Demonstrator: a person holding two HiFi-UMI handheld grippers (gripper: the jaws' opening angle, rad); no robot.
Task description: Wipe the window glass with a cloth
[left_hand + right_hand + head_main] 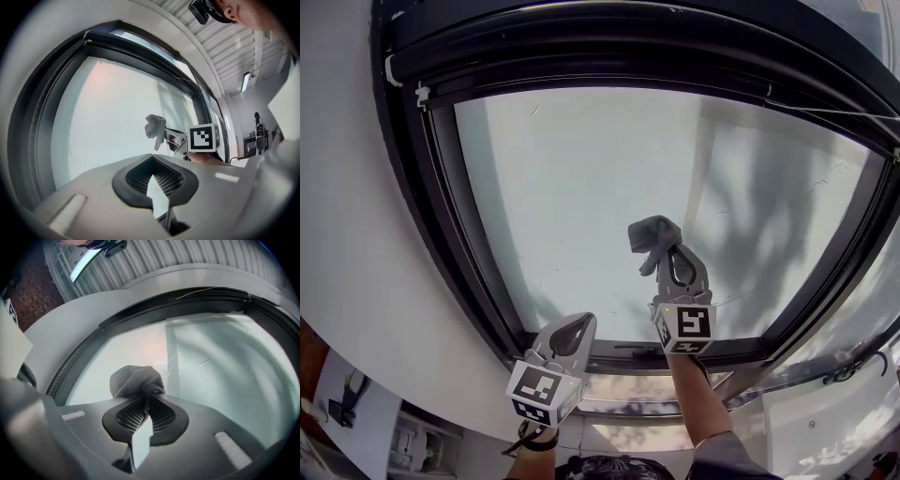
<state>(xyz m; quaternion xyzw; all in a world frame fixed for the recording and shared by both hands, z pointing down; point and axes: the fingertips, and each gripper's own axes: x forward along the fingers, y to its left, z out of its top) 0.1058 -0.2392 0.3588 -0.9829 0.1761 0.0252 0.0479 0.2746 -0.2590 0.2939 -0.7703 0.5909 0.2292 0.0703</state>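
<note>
Right tool: the right tool [145,404] has its jaws pinched together on a bunched grey cloth [136,380], which bulges out past the tips.
Left tool: the left tool [152,176] has its jaws brought together with nothing between them; it hangs low by the bottom of the window frame [412,187], apart from the pane and doing no work.
Cloth position: in the head view the cloth sits over the lower middle of the window glass [581,159], raised above the bottom rail. It looks to be at or just off the surface; actual contact cannot be confirmed from any view.
Glass condition: the pane is pale and hazy, with a few small specks and fine marks scattered over it. No wet streak or clean band shows where a pass has been made.
Progress, as a judgement: the cloth is gripped and brought to the glass, so the set-up is done. How much has been wiped cannot be read from the pane; the upper half and both sides look no different from the area beside the cloth, so most of the wiping likely remains.
</note>
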